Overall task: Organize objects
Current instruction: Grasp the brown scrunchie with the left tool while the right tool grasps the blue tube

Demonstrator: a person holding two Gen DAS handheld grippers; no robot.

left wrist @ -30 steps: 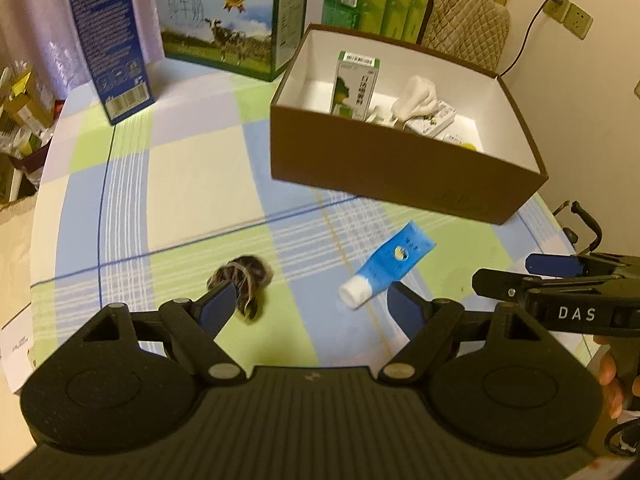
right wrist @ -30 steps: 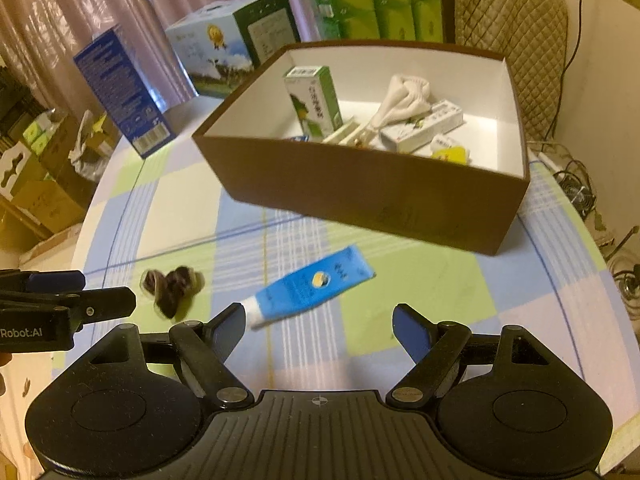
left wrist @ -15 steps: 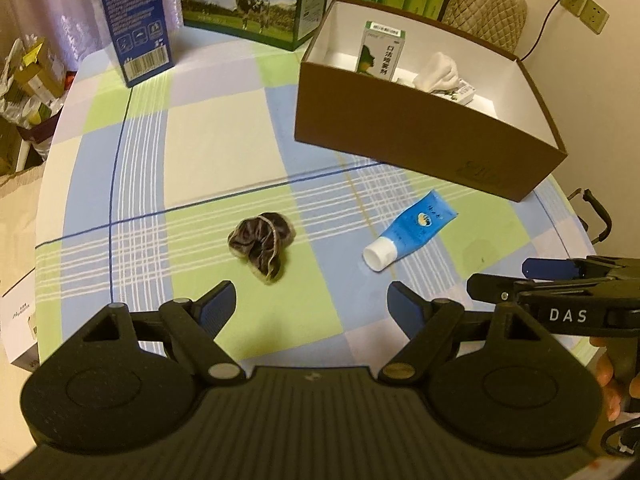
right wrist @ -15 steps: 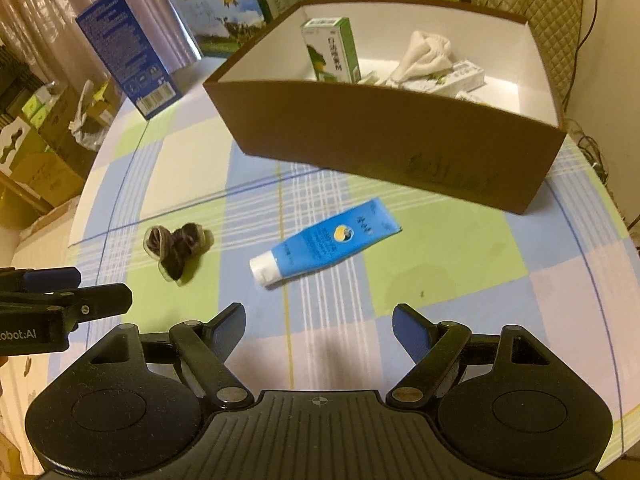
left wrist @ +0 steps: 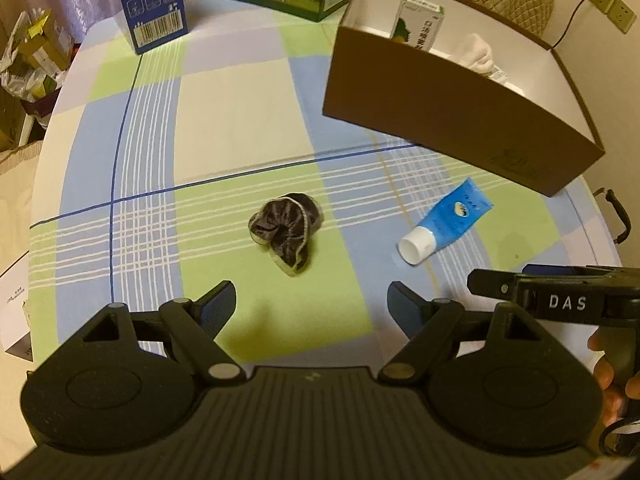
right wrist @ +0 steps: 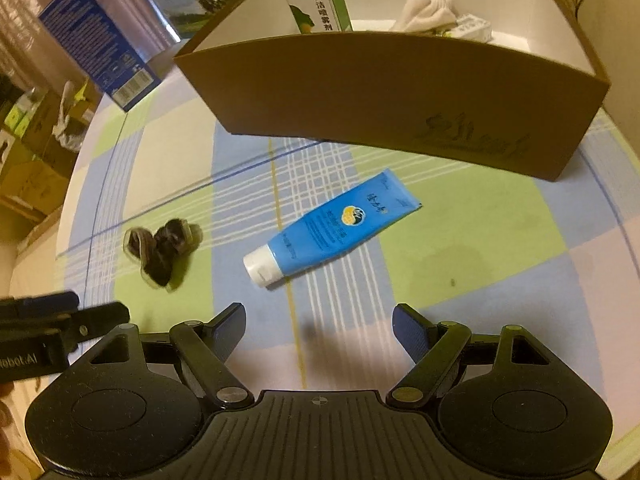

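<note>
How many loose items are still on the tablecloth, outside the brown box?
2. A dark scrunchie lies ahead of the left gripper, and a blue tube lies ahead of the right gripper, near the brown box. The box could hide more behind it.

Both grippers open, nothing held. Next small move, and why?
Probably ease the left gripper forward and down over the dark scrunchie: its jaws are open, it lies loose straight ahead, and the blue tube faces the right gripper.

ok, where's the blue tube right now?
The blue tube lies flat on the checked tablecloth in front of the brown box, cap toward the grippers, with the dark scrunchie to its left.
</note>
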